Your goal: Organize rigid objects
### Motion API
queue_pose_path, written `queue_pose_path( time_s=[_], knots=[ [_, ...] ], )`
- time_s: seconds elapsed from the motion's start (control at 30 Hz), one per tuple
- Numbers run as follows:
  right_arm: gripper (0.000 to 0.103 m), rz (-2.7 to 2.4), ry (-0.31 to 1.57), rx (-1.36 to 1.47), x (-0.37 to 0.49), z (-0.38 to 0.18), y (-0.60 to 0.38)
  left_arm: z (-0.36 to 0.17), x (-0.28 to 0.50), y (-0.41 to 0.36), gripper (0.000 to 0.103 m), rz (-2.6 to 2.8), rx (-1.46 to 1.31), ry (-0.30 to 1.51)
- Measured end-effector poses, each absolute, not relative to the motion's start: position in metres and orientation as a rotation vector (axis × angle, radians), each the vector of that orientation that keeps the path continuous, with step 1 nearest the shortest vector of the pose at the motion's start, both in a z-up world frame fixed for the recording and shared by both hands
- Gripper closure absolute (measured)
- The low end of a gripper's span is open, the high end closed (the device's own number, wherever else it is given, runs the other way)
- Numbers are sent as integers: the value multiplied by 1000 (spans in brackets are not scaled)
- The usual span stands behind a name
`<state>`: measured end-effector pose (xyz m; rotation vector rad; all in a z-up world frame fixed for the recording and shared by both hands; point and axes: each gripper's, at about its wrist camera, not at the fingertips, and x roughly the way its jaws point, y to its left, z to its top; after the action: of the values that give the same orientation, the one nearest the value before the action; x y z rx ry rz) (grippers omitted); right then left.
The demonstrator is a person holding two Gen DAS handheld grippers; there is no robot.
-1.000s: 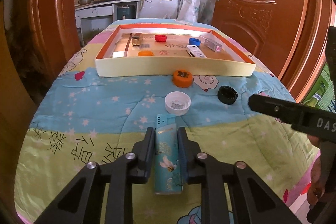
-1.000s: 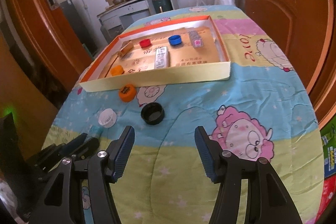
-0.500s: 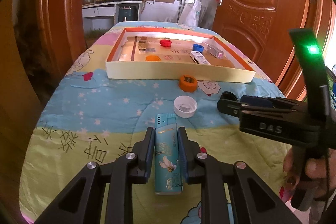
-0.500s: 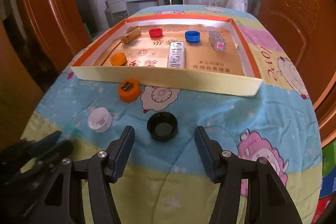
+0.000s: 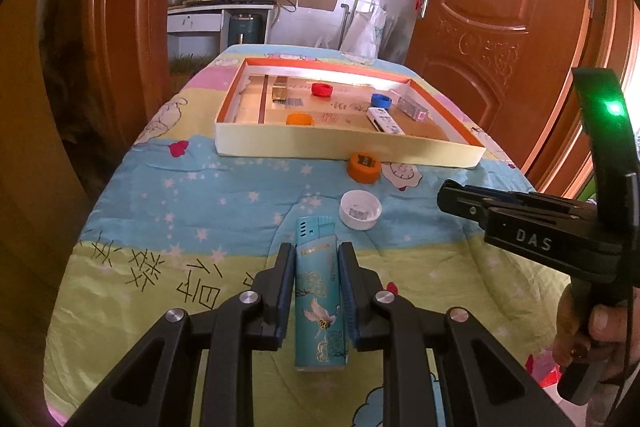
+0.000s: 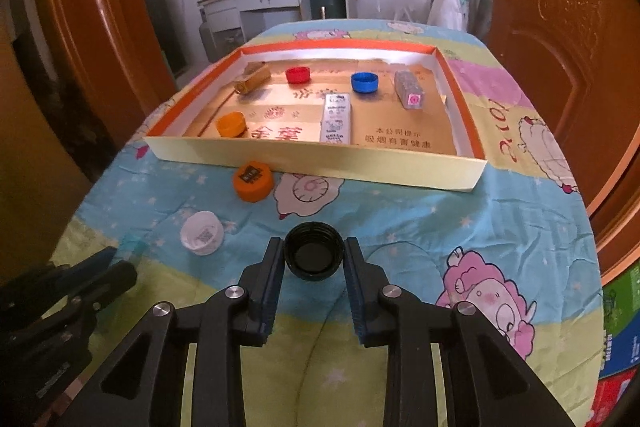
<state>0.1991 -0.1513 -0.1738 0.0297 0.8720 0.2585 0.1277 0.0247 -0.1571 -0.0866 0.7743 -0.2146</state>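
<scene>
I am clamping my left gripper (image 5: 313,281) on a teal lighter (image 5: 319,301), its pads pressing both long sides while the lighter's cap end sticks out ahead over the patterned quilt (image 5: 224,203) covering the tabletop. My right gripper (image 6: 313,259) has just been closing its jaws, and they are now touching both sides of a black bottle cap (image 6: 313,255) that is lying open side up on the quilt. Just ahead of the lighter a white cap (image 5: 360,209) is sitting open side up, and beyond it an orange cap (image 5: 363,167) is resting beside the near wall of a shallow cardboard tray (image 5: 344,147). Inside the tray I am seeing a red cap (image 6: 298,74), a blue cap (image 6: 364,82), another orange cap (image 6: 231,124), a white rectangular pack (image 6: 336,118), a small clear box (image 6: 409,90) and a brown block (image 6: 252,79) near the far left corner, all lying apart from one another. From my left camera the right gripper is showing side-on at the right edge, held by a hand (image 5: 580,331).
</scene>
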Motion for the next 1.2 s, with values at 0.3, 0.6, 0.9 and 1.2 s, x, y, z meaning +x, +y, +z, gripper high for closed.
queue_pose_path(
  time_s=[0.3,0.6,0.9,1.2],
  knots=[
    [73,263,825,47,184,-153,-156,-138,123,24,80,-202,-74,740],
    [73,255,778,58,175,-133,-163,-117,128,21,80,-209,-60,700],
    [73,253,758,64,171,-124,-166,-103,134,19,80,-238,-62,668],
    [73,256,747,68,173,-119,-167,-91,145,13,80,-255,-42,641]
  ],
)
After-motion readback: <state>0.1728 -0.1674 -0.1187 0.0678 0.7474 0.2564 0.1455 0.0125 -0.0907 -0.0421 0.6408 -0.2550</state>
